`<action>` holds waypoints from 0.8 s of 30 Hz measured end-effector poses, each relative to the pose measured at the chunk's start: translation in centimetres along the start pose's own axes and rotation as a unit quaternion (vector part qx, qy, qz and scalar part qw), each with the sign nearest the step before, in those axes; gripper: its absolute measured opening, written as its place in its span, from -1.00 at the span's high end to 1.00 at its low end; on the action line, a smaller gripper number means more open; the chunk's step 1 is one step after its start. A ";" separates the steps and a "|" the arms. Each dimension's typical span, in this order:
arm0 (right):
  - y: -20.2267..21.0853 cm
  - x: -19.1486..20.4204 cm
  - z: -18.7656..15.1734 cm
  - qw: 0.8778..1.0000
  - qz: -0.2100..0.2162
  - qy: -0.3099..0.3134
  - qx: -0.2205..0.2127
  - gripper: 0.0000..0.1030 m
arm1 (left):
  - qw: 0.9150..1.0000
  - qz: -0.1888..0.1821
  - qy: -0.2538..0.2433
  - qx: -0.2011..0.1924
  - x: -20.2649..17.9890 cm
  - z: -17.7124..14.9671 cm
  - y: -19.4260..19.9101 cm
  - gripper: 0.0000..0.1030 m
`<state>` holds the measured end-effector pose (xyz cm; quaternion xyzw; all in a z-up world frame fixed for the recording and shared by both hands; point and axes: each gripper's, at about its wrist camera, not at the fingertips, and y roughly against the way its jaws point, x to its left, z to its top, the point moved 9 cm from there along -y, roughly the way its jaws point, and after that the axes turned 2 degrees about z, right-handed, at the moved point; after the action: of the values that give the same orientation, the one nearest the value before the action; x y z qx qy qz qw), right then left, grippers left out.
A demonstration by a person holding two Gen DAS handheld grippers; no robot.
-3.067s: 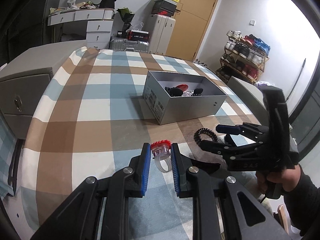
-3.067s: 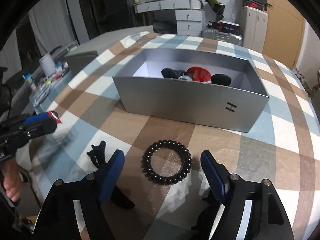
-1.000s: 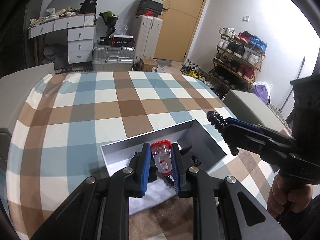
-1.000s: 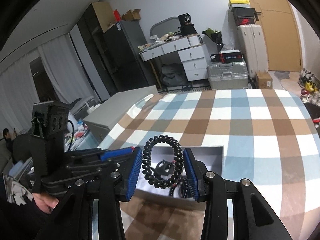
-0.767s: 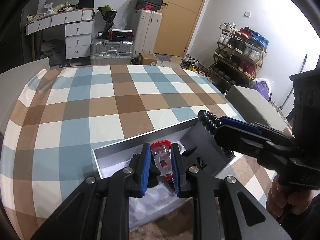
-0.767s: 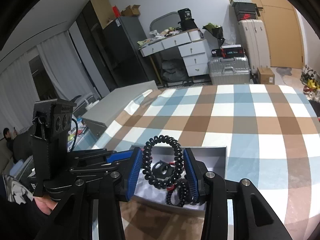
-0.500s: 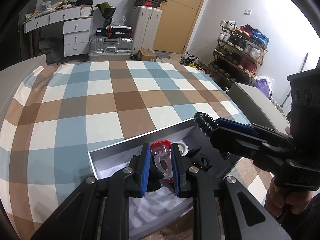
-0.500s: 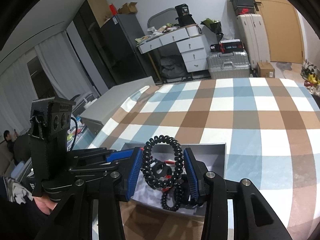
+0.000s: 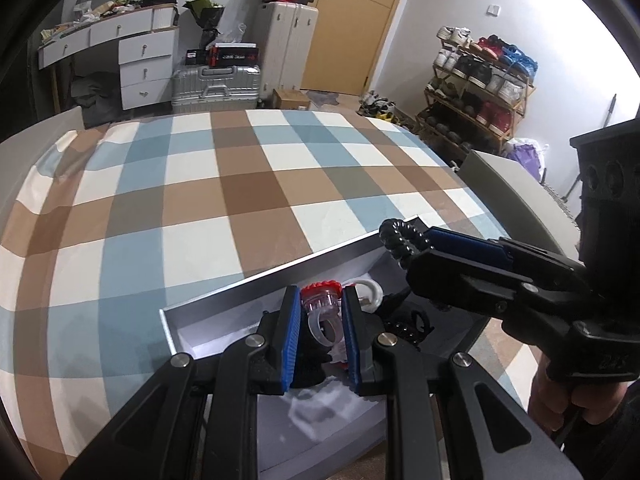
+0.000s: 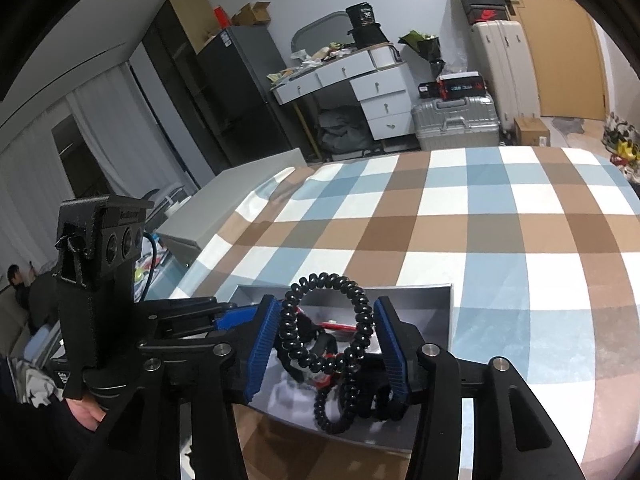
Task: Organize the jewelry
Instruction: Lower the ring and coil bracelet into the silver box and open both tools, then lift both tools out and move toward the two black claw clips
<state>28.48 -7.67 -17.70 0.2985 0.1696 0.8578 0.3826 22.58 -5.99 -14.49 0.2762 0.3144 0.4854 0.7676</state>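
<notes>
Two grippers above grey box (image 9: 224, 294) | left gripper (image 9: 320, 332) clamps red-topped ring (image 9: 322, 306) | right gripper (image 10: 326, 334) fingers opening, coil hair tie (image 10: 326, 320) between them, box directly below

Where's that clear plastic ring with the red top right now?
In the left wrist view, the ring sits low in the middle, pinched between the left gripper's blue pads, above the open grey box on the checked tablecloth.
</notes>
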 end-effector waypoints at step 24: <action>7.5 1.9 -1.9 0.998 -0.021 -0.011 -0.049 -0.63 | 0.997 0.045 0.010 -0.061 -0.1 0.0 6.3 -0.21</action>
<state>22.08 -11.21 -14.49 0.2846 0.1294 0.8535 0.4170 19.00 -3.75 -9.87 0.2376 0.2792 0.5406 0.7572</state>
